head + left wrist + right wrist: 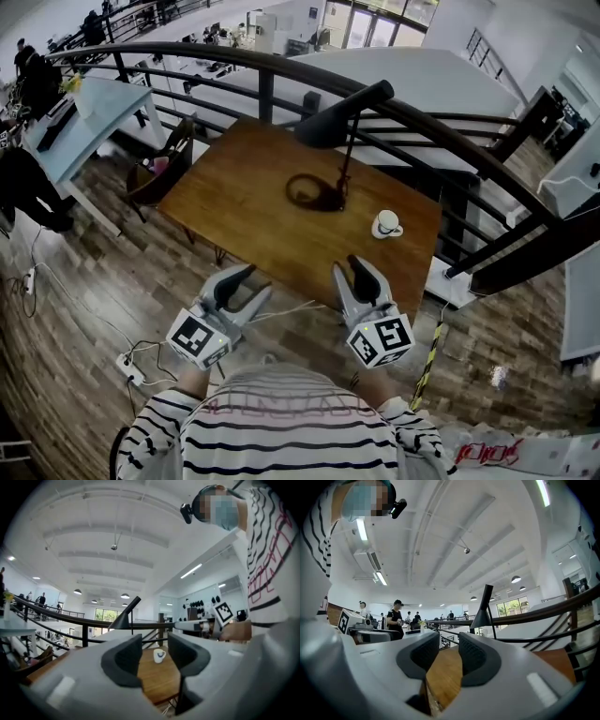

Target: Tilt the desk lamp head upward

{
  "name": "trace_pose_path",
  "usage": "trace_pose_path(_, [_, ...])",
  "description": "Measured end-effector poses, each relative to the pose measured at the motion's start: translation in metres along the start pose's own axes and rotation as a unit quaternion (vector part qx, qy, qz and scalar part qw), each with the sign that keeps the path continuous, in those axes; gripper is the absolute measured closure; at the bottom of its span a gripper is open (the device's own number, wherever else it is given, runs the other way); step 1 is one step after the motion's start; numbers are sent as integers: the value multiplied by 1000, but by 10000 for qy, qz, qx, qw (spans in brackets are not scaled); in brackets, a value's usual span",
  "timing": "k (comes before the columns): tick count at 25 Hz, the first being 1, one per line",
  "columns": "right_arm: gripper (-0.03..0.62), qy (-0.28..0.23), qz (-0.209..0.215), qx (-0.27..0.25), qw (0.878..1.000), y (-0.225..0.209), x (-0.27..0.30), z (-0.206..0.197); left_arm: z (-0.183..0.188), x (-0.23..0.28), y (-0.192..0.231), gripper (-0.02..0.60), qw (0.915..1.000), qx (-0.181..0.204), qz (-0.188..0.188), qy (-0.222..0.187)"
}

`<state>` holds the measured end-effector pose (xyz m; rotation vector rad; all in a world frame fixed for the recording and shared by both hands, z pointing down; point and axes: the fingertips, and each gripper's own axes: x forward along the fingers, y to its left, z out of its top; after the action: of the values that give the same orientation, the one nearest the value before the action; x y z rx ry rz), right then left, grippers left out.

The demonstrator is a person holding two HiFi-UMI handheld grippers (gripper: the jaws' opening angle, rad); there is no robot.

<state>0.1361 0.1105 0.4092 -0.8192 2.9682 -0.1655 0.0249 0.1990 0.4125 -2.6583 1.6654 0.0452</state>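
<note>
A black desk lamp [339, 120] stands on the wooden table [244, 216], its cone head pointing down-left above its round base [314, 193]. The lamp head shows far off in the left gripper view [123, 617] and the right gripper view [483, 612]. My left gripper [251, 274] hovers at the table's near edge, open, nothing between its pads [129, 660]. My right gripper [354, 266] is beside it, also open and empty, with both dark pads [473, 657] apart. Both are well short of the lamp.
A white cup [385, 225] with a blue mark sits right of the lamp base, also seen between the left jaws [159, 655]. A dark curved railing [441, 131] runs behind the table. A chair [164, 164] stands at the left. Cables and a power strip [129, 367] lie on the floor.
</note>
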Motion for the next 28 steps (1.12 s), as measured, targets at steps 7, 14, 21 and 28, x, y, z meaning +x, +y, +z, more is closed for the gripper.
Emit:
trace_pose_path(7, [465,130,-175,17,9998,5,23,-11,-6,-5,34,380,9998,-121,-138,24])
trace_pose_path(14, [464,285,-214,71,9993,-23,53,-17,-15,24,60,380,9995,-285,-156,35])
trace_pose_path(21, [454,372,-137,46,9992,-67,102,-10,-7,73,103,380,9996,-257,-43,62])
trace_pose_path(28, [451,312,-219,107,9992,-130,136,-4,-5,132,132,380,9998,-198,6,70])
